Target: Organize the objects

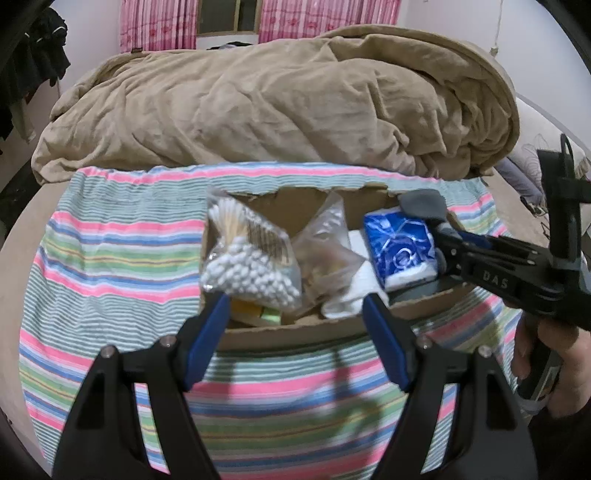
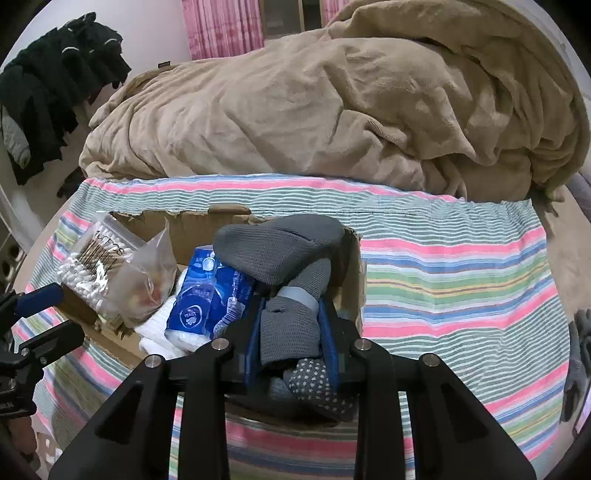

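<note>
A low cardboard box (image 1: 295, 332) sits on a striped cloth (image 1: 110, 258). It holds a bag of cotton swabs (image 1: 247, 258), a clear plastic bag (image 1: 325, 251), a blue tissue pack (image 1: 399, 247) and white items. My left gripper (image 1: 295, 314) is open and empty at the box's near rim. My right gripper (image 2: 291, 325) is shut on a grey sock (image 2: 288, 258) over the box's right end (image 2: 354, 266), beside the blue tissue pack (image 2: 207, 295). In the left wrist view the right gripper (image 1: 439, 236) reaches in from the right with the sock (image 1: 421, 203).
A rumpled tan blanket (image 1: 277, 103) lies on the bed behind the cloth. Dark clothes (image 2: 55, 85) hang at the left. Another grey item (image 2: 578, 365) lies at the cloth's right edge. Pink curtains (image 1: 159, 26) hang at the back.
</note>
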`<action>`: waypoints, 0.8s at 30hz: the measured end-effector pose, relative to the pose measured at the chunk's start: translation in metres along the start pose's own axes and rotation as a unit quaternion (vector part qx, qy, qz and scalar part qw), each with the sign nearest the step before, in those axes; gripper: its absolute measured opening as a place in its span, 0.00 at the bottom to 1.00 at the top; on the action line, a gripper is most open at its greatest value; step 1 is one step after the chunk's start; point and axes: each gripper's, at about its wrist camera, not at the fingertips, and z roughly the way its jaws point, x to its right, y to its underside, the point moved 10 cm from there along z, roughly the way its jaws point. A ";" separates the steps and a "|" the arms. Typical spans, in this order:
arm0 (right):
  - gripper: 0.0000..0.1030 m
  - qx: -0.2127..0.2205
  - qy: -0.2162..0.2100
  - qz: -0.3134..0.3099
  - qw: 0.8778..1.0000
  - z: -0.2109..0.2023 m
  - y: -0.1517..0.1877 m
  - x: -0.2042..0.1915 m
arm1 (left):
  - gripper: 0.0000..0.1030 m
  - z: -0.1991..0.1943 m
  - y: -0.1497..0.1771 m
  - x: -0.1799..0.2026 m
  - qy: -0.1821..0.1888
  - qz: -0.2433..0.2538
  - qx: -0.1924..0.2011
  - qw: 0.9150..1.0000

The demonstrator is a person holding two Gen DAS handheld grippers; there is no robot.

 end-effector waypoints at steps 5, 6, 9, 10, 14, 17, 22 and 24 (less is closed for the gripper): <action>0.42 0.003 -0.010 0.001 1.000 -0.006 -0.002 -0.005 | 0.74 -0.009 -0.001 -0.002 -0.001 -0.007 0.004 1.000; 0.47 0.006 -0.011 0.001 1.000 -0.009 -0.003 -0.007 | 0.74 -0.012 -0.001 -0.003 -0.002 -0.007 0.006 1.000; 0.69 0.017 -0.018 0.004 1.000 -0.021 -0.004 -0.012 | 0.74 -0.026 0.000 -0.004 -0.004 -0.011 0.013 1.000; 0.70 0.018 -0.023 0.006 1.000 -0.026 -0.003 -0.015 | 0.74 -0.031 0.000 -0.004 -0.003 -0.012 0.016 1.000; 0.70 0.027 -0.027 0.006 0.999 -0.045 -0.001 -0.023 | 0.74 -0.051 0.004 -0.003 -0.003 -0.015 0.024 1.000; 0.70 0.030 -0.030 0.008 0.999 -0.060 0.004 -0.027 | 0.74 -0.064 0.007 -0.001 -0.002 -0.017 0.029 0.999; 0.70 0.037 -0.036 0.009 0.999 -0.085 0.015 -0.037 | 0.74 -0.085 0.014 0.001 0.001 -0.023 0.037 0.999; 0.70 0.037 -0.038 0.009 0.999 -0.092 0.020 -0.040 | 0.74 -0.092 0.018 0.003 0.000 -0.024 0.037 0.999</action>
